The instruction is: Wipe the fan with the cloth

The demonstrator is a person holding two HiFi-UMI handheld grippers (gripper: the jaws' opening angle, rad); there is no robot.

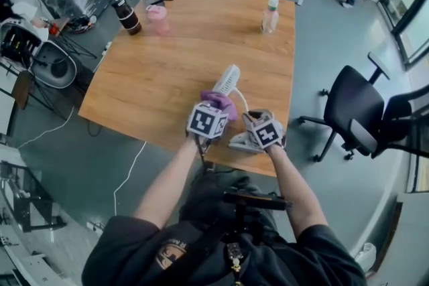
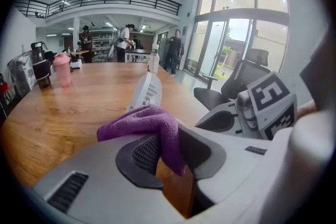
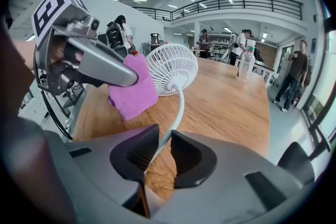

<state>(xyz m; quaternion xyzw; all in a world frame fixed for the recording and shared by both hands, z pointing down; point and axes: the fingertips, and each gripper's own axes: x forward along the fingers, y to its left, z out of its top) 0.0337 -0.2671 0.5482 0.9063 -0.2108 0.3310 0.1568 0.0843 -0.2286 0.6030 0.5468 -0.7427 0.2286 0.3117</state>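
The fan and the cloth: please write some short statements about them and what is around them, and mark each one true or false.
1. The left tool is shut on the purple cloth. True.
2. The right tool is empty. False: its jaws close on the thin stem of the fan.
3. The fan's round head is white. True.
4. The cloth lies flat on the table. False: it hangs from the left tool, held up next to the fan's head.
5. A pink cup stands on the table. True.
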